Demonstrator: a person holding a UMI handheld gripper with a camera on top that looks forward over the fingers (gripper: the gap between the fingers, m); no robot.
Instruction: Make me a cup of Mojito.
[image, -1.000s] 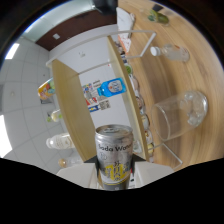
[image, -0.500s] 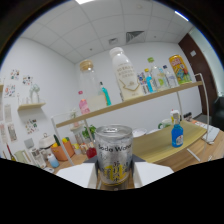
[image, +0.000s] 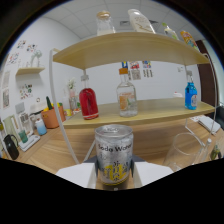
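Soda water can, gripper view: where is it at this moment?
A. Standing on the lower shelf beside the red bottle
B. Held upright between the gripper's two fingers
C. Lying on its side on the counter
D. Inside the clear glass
B. The soda water can stands upright with the gripper fingers pressed on both of its sides, in front of the shelf that holds the red bottle; the clear glass stands apart from it.

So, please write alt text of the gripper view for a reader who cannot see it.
A silver soda water can is held between the gripper fingers. Beyond it, a wooden shelf carries red, clear and blue bottles.
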